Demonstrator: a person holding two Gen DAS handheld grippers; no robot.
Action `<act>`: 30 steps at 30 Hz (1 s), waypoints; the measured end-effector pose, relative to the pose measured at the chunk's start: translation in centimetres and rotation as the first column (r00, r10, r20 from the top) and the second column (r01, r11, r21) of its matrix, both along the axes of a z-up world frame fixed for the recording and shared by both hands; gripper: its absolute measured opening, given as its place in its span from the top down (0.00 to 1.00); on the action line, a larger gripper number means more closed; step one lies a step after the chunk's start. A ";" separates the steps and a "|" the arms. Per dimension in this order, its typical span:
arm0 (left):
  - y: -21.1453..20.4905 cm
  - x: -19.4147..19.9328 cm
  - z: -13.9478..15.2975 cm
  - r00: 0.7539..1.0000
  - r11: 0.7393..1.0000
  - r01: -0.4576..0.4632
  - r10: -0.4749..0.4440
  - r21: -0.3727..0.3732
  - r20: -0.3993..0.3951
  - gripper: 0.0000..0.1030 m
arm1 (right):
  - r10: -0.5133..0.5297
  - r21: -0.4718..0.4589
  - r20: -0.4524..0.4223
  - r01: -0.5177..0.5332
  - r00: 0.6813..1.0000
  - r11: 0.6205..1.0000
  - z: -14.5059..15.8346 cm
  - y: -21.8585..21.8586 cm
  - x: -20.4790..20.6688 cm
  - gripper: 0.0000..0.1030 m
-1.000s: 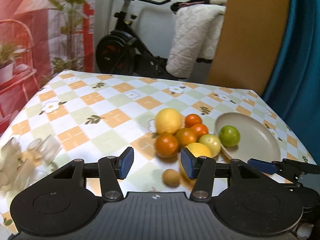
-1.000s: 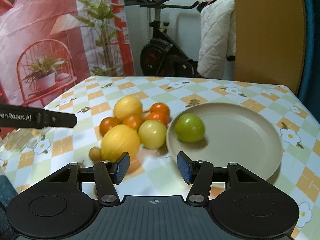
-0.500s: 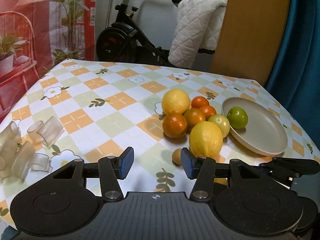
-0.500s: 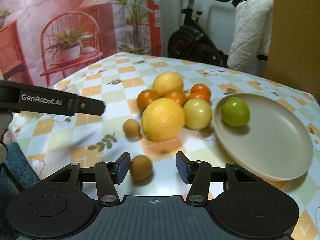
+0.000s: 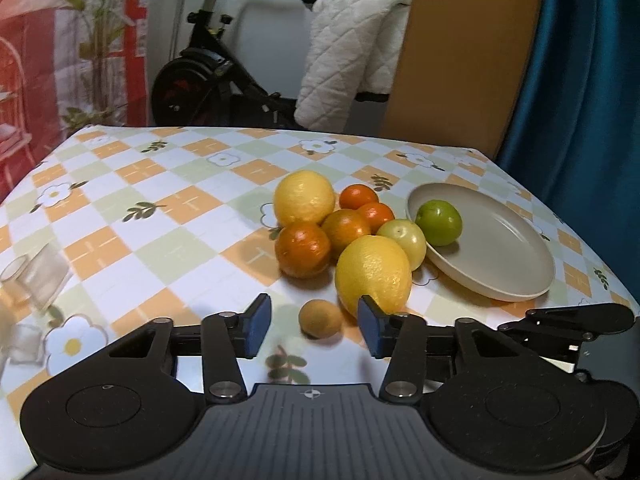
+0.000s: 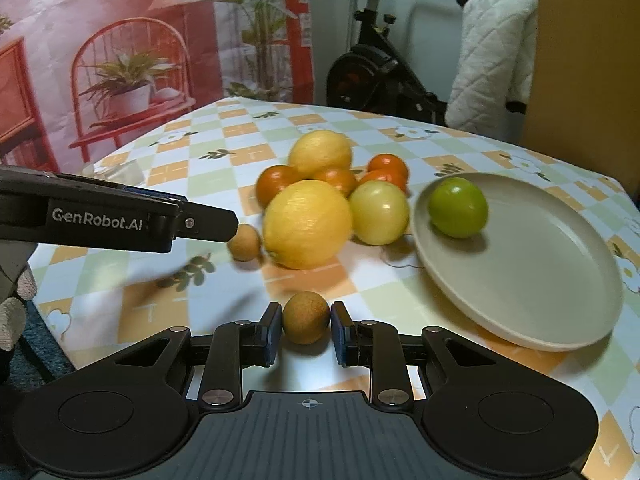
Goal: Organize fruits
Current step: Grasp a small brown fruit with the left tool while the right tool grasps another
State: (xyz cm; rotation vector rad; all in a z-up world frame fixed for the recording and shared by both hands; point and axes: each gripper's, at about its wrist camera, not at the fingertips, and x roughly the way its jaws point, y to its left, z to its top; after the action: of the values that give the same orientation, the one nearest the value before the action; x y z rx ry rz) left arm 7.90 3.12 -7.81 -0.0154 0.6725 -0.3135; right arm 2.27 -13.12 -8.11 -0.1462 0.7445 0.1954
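Left wrist view: the left gripper (image 5: 314, 326) is hovering spread wide, a small tan fruit (image 5: 320, 318) lying between its fingers untouched, the large lemon (image 5: 373, 276) just ahead to the right.

Right wrist view: the right gripper (image 6: 305, 333) is pinching a second brown fruit (image 6: 306, 323), round and rough-skinned, the plate (image 6: 560, 280) lying ahead to the right; being so round, it is likely risking a slip if squeezed off-centre.

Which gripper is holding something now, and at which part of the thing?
The right gripper holds a small brown fruit, pads pressed on its left and right sides. The left gripper is open, holding nothing.
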 end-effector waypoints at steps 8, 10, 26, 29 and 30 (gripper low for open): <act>1.1 1.6 -0.9 0.998 0.996 -0.030 0.025 -0.088 -0.058 0.64 | -0.011 -0.001 0.002 0.011 1.000 1.000 -0.1 -0.5 -0.1 0.77; 0.9 1.8 -0.9 0.998 0.995 -0.026 0.020 -0.097 -0.060 0.64 | -0.013 -0.005 0.000 0.013 1.000 1.000 -0.1 -0.5 0.0 0.77; 1.5 2.3 -1.9 0.996 0.990 -0.010 -0.002 -0.144 -0.086 0.65 | -0.014 -0.005 -0.005 0.014 1.000 1.000 -0.3 -0.3 0.1 0.77; 1.4 2.1 -2.0 0.996 0.995 -0.009 -0.001 -0.104 -0.094 0.72 | -0.018 -0.005 -0.006 0.018 1.000 1.000 -0.2 -0.3 0.1 0.77; 1.4 2.0 -2.1 0.995 0.995 -0.010 0.001 -0.100 -0.096 0.72 | -0.022 -0.004 -0.005 0.022 1.000 1.000 -0.2 -0.4 0.1 0.77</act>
State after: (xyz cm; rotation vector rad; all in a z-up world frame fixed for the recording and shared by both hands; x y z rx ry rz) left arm 9.88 4.55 -9.96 -0.1293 0.7506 -0.3427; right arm 2.41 -13.53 -8.32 -0.1408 0.7513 0.1737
